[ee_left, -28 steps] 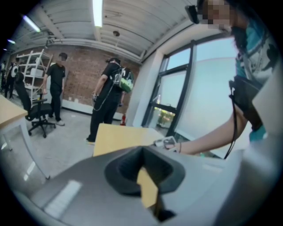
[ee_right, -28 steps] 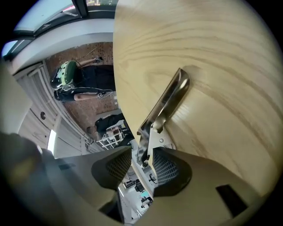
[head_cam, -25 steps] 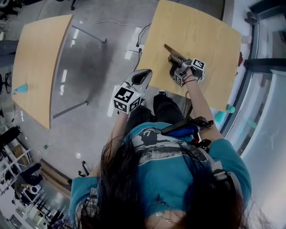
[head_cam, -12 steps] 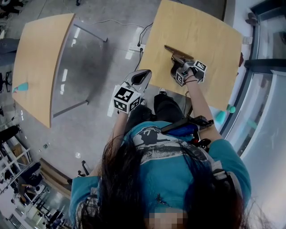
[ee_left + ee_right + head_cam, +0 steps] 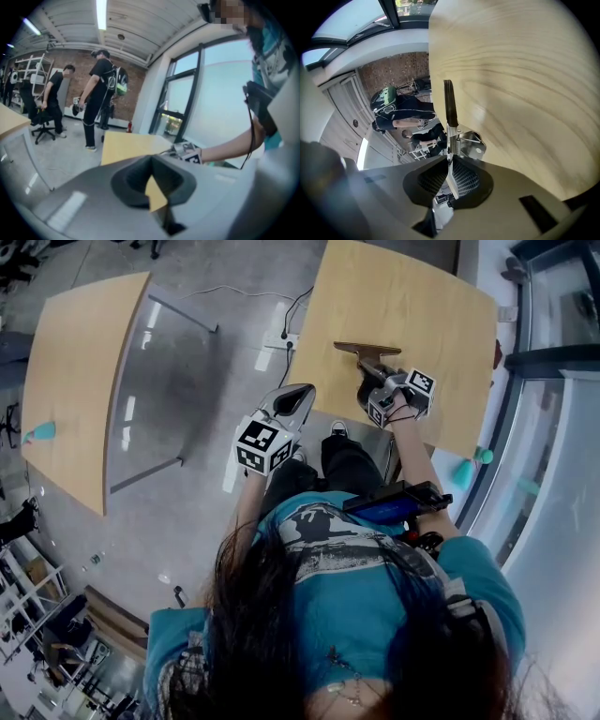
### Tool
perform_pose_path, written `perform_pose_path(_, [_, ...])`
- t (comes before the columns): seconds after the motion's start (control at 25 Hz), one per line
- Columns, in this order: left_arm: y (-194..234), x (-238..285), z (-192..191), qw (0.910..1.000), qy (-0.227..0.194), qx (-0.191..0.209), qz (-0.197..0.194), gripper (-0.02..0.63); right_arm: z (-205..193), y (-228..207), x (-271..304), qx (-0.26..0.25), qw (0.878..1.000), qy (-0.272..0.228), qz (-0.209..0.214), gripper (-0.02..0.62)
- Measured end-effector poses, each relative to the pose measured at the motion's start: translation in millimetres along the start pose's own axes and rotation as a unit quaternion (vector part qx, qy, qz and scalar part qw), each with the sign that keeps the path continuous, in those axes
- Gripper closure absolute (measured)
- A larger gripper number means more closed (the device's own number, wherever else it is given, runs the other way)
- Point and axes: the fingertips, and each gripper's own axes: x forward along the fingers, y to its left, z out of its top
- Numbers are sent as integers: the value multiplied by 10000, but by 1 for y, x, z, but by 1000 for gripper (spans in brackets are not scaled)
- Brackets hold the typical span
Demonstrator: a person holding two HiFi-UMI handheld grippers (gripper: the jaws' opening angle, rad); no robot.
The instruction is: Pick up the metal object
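The metal object (image 5: 367, 352) is a flat tool with a dark bar at its far end and a spring at its middle. It lies on the light wooden table (image 5: 422, 306). My right gripper (image 5: 369, 382) reaches onto it from the near side. In the right gripper view the jaws are closing, and the thin metal object (image 5: 451, 117) stands on edge between the ribbed pads (image 5: 464, 178), which touch it. My left gripper (image 5: 296, 401) hangs over the floor left of the table, away from the object. Its jaws look shut with nothing in them (image 5: 152, 187).
A second wooden table (image 5: 75, 362) stands at the left with a teal item (image 5: 39, 431) on it. Cables (image 5: 298, 306) run over the grey floor between the tables. A glass wall (image 5: 553, 427) borders the right side. People (image 5: 101, 93) stand further back in the room.
The right jaws have closed around the metal object. The object has turned on the table, its dark bar swinging from slanted to level. The left gripper has barely moved.
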Motion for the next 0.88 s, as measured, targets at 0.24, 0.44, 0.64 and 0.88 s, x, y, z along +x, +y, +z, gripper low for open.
perform_pose_path(0.24, [-2, -28, -6, 9998, -107, 63, -140, 606, -46, 13, -20, -590, 9982, 113, 82, 555])
perform_pose_path(0.44, [-5, -59, -13, 9995, -207, 97, -214, 606, -96, 21, -39, -754, 9965, 120, 350, 555])
perform_pose_path(0.64, [-10, -97, -21, 9985, -292, 235, -387, 606, -144, 24, -62, -1010, 9934, -79, 546, 555])
perform_pose_path(0.88, [-16, -149, -47, 9971, -251, 362, -626, 606, -208, 13, -90, -1147, 9902, -327, 732, 555])
